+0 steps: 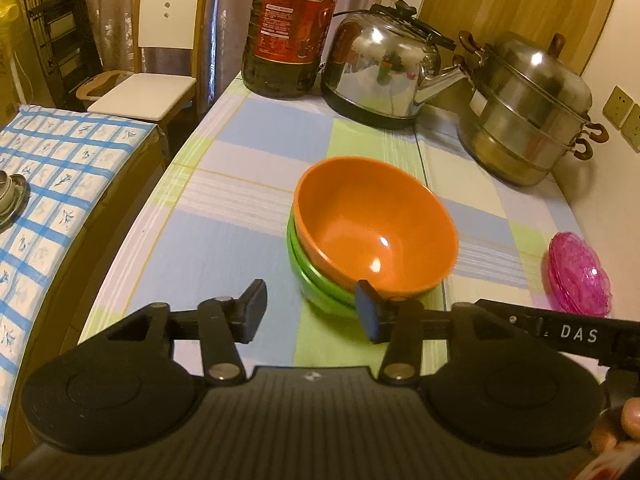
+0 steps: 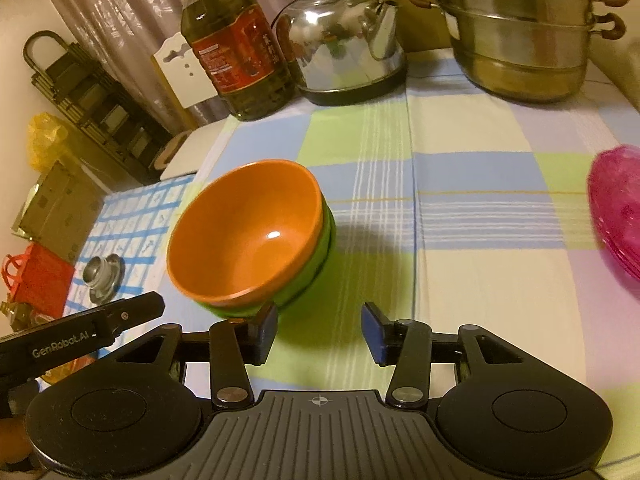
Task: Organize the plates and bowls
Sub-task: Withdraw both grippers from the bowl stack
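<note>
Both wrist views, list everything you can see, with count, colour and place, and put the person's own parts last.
orange bowl: one, orange, nested in the green bowl, mid-table
green bowl: one showing, green, under the orange bowl
pink dishes: stack, count unclear, translucent pink, right table edge
oil bottle: one, dark oil, red label, back of table
kettle: one, steel, beside the bottle
steamer pot: one, steel, tiered, back right
tablecloth: one, pastel checks
chair: one, white, beyond the table
metal lid: one, silver, on the blue-checked cloth
left claw: black, open, empty
right claw: black, open, empty
</note>
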Demonstrator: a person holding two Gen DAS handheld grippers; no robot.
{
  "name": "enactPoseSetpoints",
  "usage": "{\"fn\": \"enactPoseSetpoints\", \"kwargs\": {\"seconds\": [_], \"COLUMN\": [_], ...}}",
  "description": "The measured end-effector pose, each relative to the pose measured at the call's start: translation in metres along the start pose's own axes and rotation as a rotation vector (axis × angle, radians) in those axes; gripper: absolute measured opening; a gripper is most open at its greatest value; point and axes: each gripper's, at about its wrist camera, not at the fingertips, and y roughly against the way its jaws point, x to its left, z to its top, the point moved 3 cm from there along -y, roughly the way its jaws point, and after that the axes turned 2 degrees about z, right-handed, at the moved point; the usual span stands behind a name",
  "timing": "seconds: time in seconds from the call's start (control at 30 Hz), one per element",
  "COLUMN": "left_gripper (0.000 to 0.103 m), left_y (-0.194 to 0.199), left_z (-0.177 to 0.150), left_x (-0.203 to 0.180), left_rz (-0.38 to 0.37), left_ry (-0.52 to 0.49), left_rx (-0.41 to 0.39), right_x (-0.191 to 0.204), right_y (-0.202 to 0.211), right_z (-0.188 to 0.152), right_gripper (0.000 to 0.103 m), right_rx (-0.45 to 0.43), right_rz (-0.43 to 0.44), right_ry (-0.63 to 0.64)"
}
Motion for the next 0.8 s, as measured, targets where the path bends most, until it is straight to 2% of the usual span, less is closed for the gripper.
{"fn": "enactPoseSetpoints", "kwargs": {"seconds": [0.07,0.2,0.33,0.67,0.8], "left_gripper": [0.057,0.057,0.057,0.057,0.057], "left_y": [0.005,0.012,0.017,0.026,0.026], "left_z": [-0.006,-0.017,-0.025,-0.028,-0.023], "left_x": [0.001,0.000,0.004,0.002,0.004], "left_rz": [0.009,0.066,0.052,0.047,-0.004], "left_ry": [0.005,-0.038,-0.018,-0.075,-0.074], "left_rx": [-0.009,-0.026,-0.020,-0.028,-0.008], "right_x": [0.001,0.001,0.001,0.001,-0.001], "right_y": [0.006,0.014,0.019,0.033,0.035], "right_z": [-0.006,-0.018,-0.029,-0.033,-0.032], "right_gripper": [0.047,0.048,0.049,0.050,0.050], "right_rx": [-0.003,-0.007,0.001,-0.011,-0.013], "right_rz": [-0.014,-0.038,-0.047,-0.057,-0.056], "right_ry": [0.002,0.014,0.005,-0.002,-0.014]}}
